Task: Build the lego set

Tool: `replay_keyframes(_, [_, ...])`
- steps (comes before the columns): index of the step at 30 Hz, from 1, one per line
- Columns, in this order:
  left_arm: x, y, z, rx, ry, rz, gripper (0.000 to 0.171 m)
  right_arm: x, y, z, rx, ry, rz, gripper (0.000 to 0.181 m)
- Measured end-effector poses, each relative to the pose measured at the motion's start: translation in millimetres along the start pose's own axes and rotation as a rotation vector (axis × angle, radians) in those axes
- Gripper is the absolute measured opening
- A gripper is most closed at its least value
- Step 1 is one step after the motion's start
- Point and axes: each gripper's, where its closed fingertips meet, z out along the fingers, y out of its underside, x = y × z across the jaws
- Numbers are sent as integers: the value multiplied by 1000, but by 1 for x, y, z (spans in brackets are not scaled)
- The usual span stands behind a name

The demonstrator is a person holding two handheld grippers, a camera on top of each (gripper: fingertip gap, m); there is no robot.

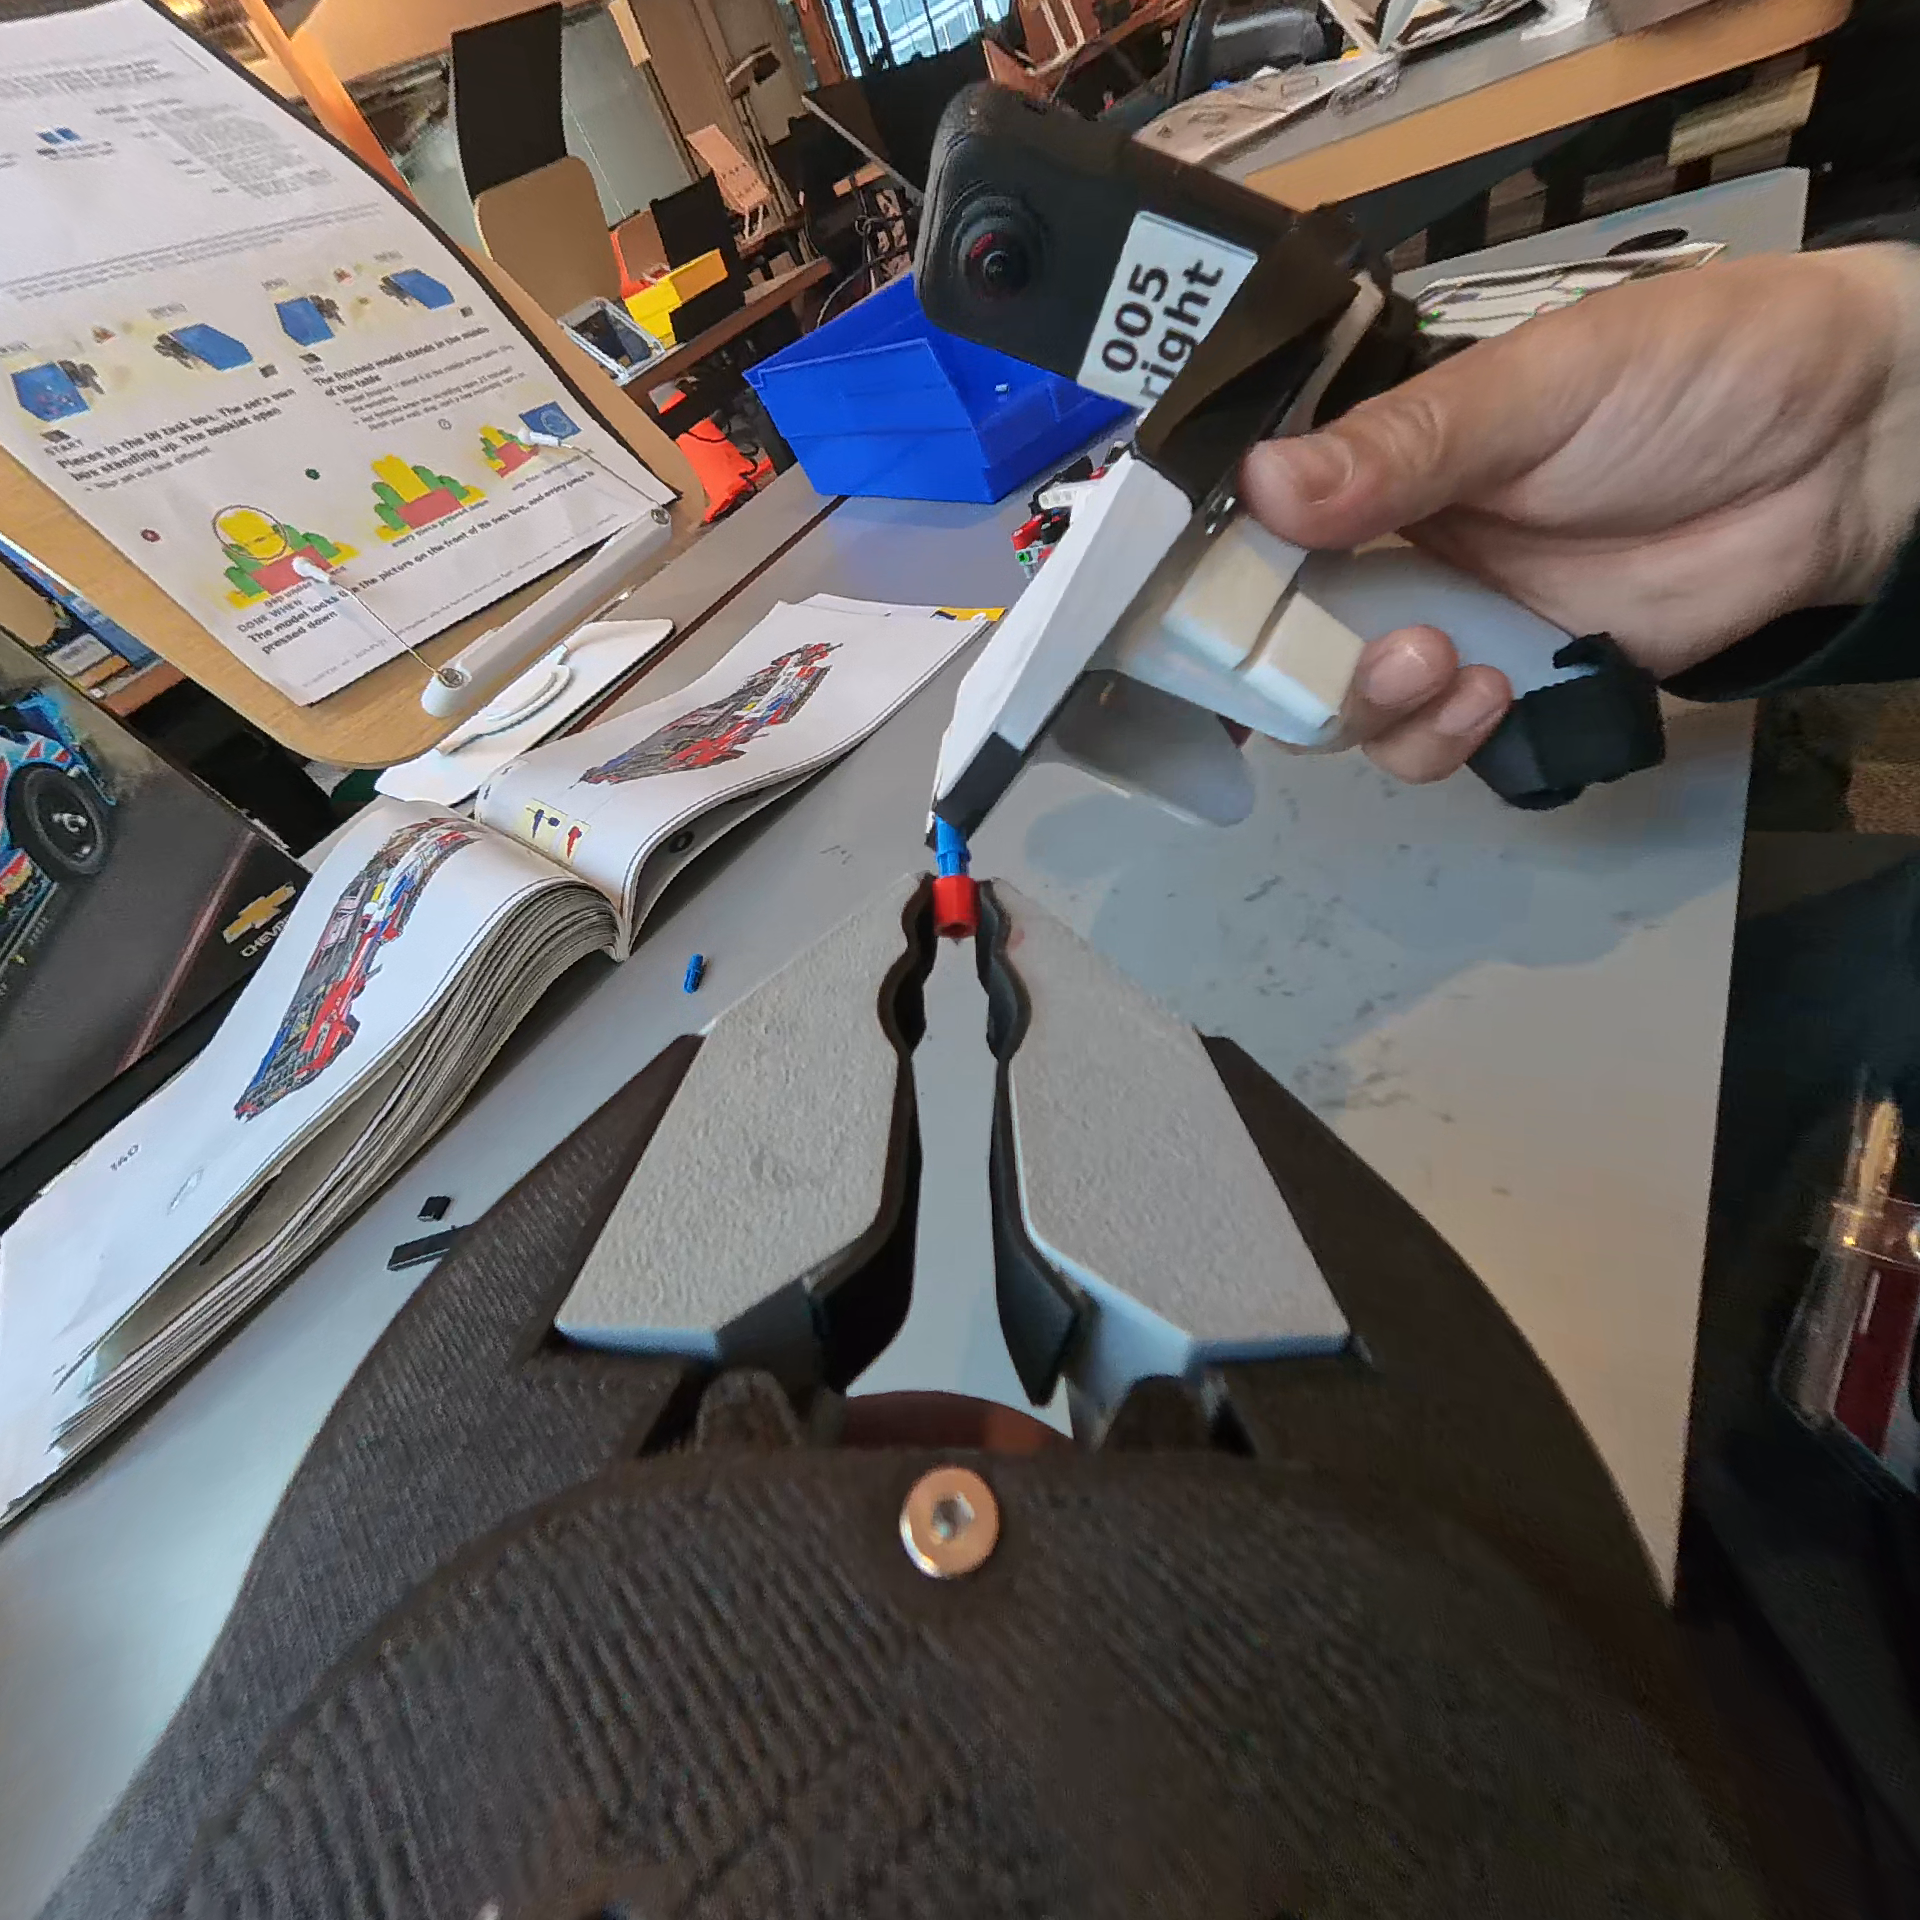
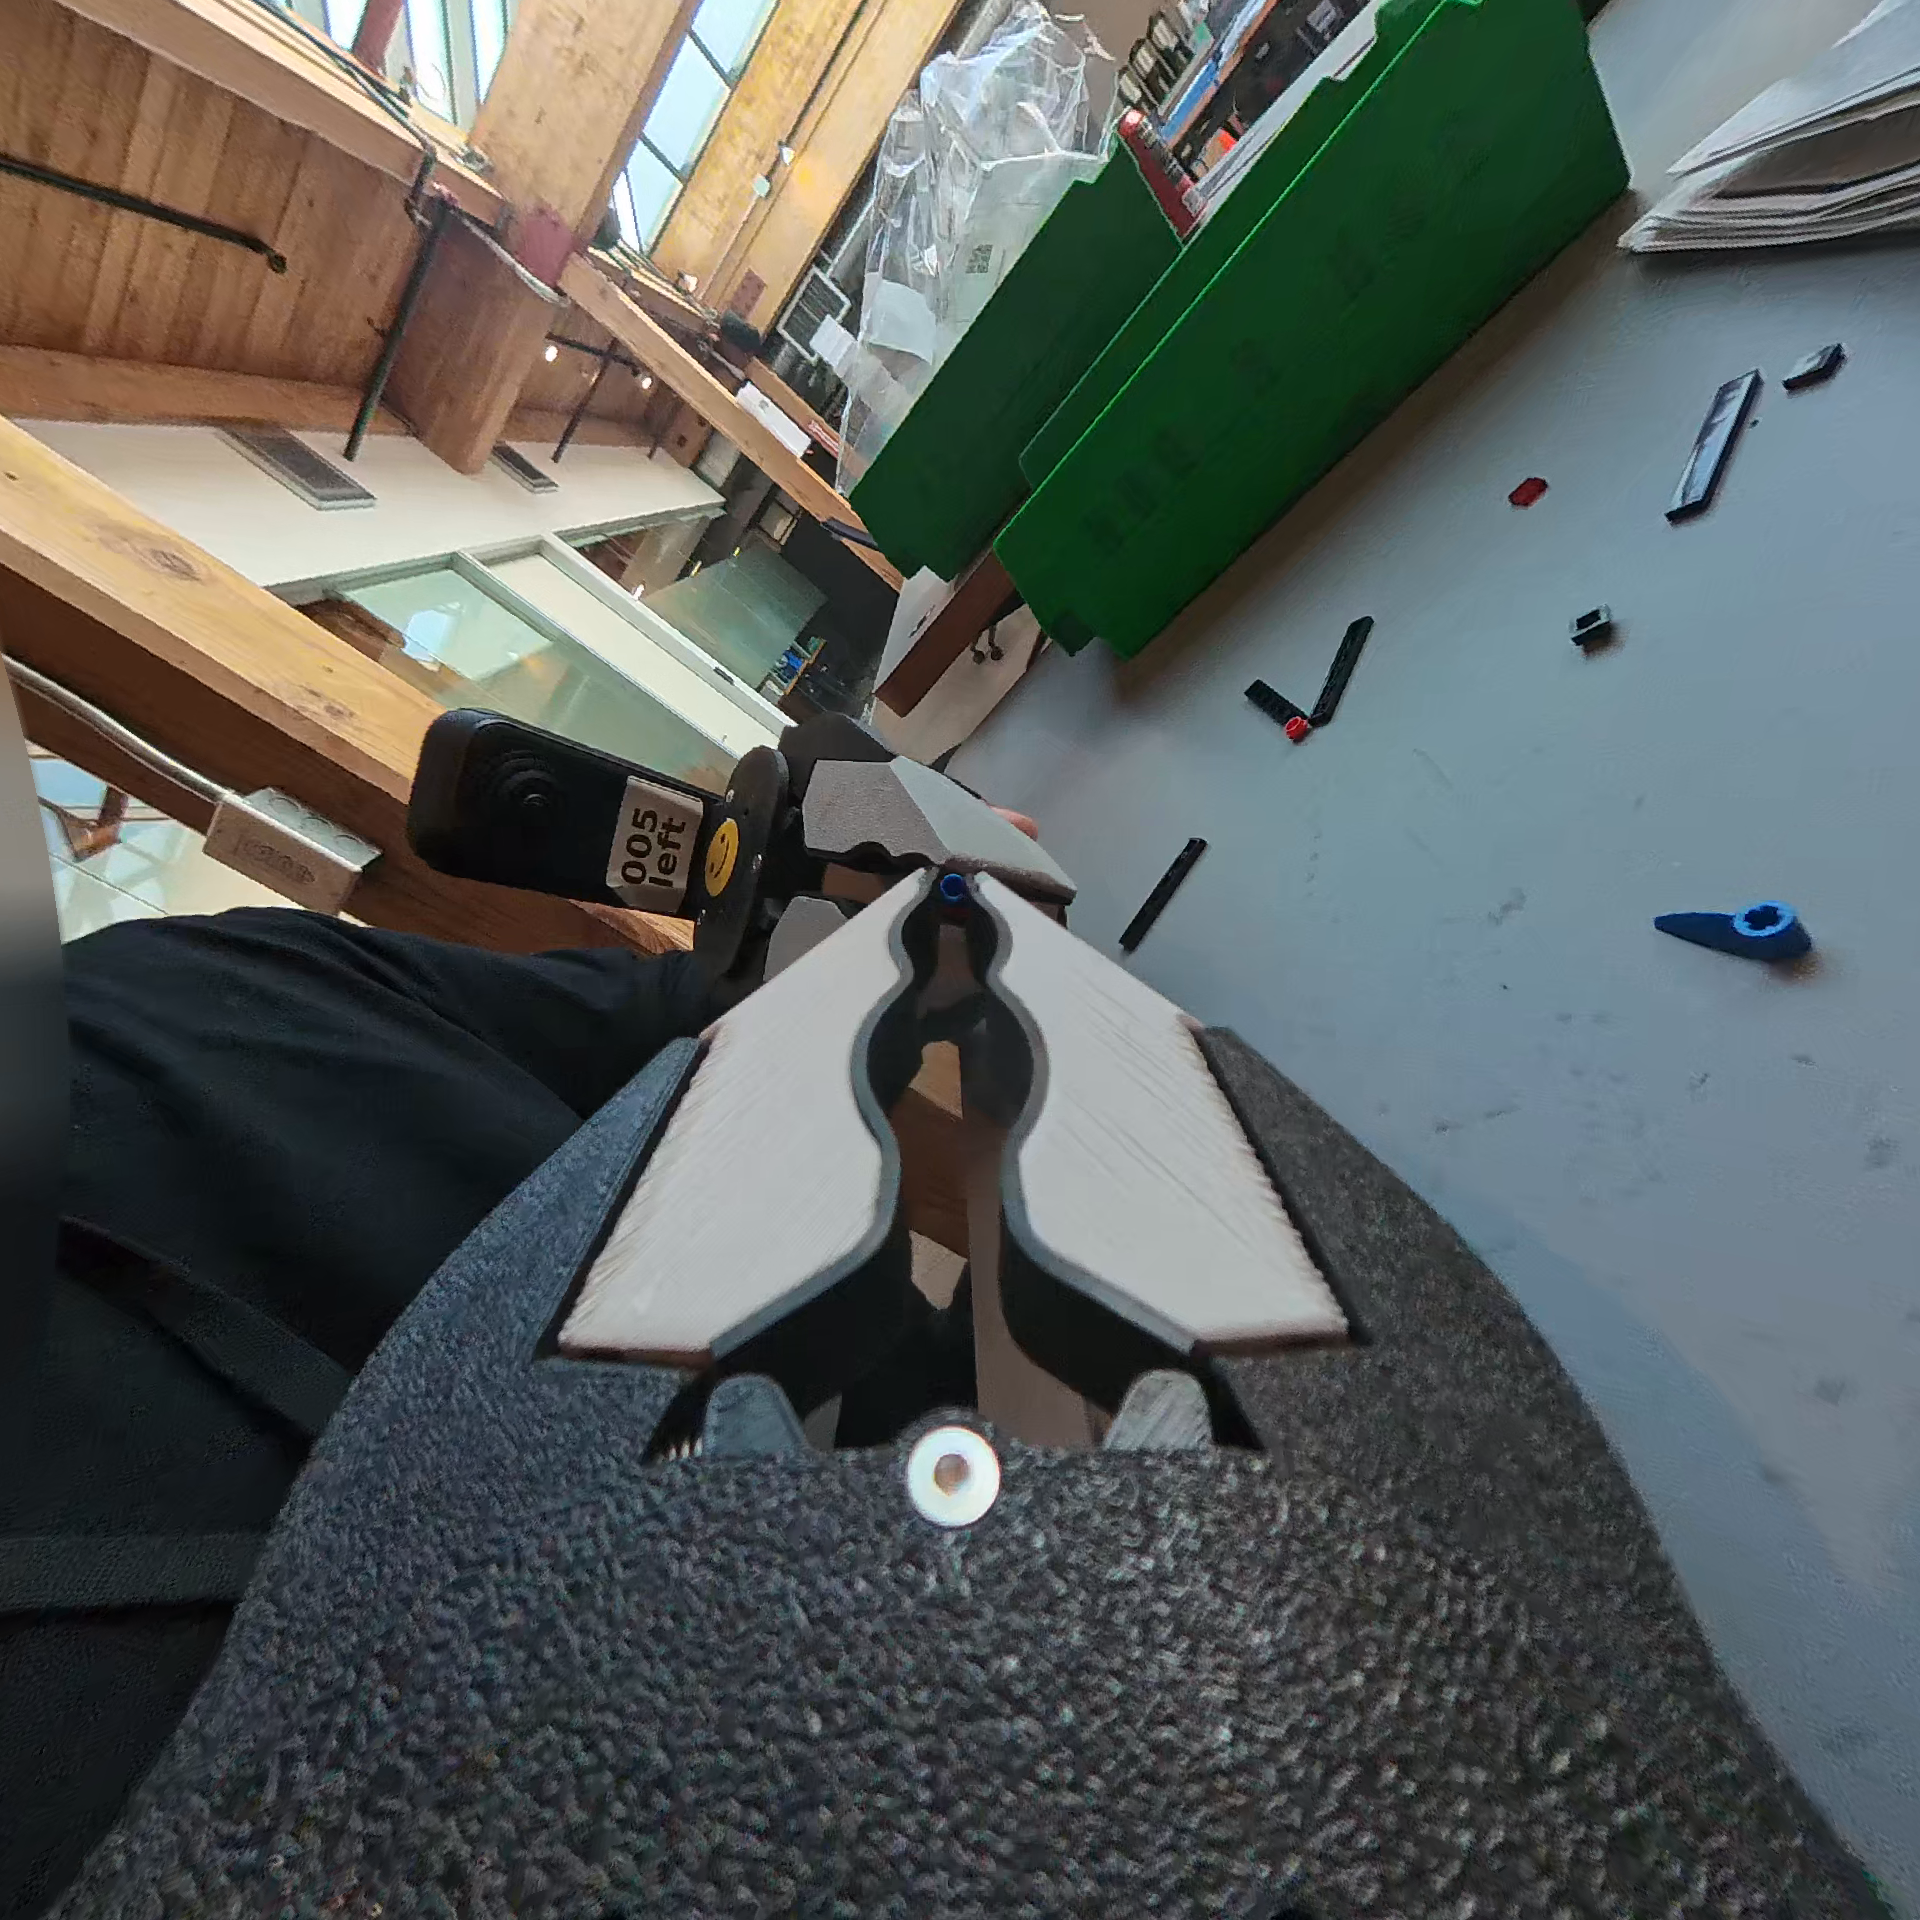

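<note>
Left gripper jaws clamp red bush; right gripper jaws pinch blue pin just above.

The blue pin is mostly swallowed by the right gripper; in the right wrist view only its round end shows. The red bush is half covered by the left gripper's jaws. The open booklet at the bench's far left edge runs off frame. The hand is cut at the wrist.
</note>
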Motion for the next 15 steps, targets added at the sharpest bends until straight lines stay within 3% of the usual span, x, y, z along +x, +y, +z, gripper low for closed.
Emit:
replay_keyframes(5, [2,-2,0,9,8,3,3,-3,-1,-2,22,-58,55,3])
replay_keyframes(9, [4,4,1,-5,18,14,13,-11,-10,-8,64,-140,111,2])
replay_keyframes(12, [4,-7,-1,43,17,13,16,-14,-10,-9,70,-181,147,2])
replay_keyframes(14, [2,-12,-3,66,1,9,12,-17,-10,-9,77,-226,181,2])
replay_keyframes(15, [2,-13,-4,73,-3,12,1,-18,-10,-9,82,-248,199,3])
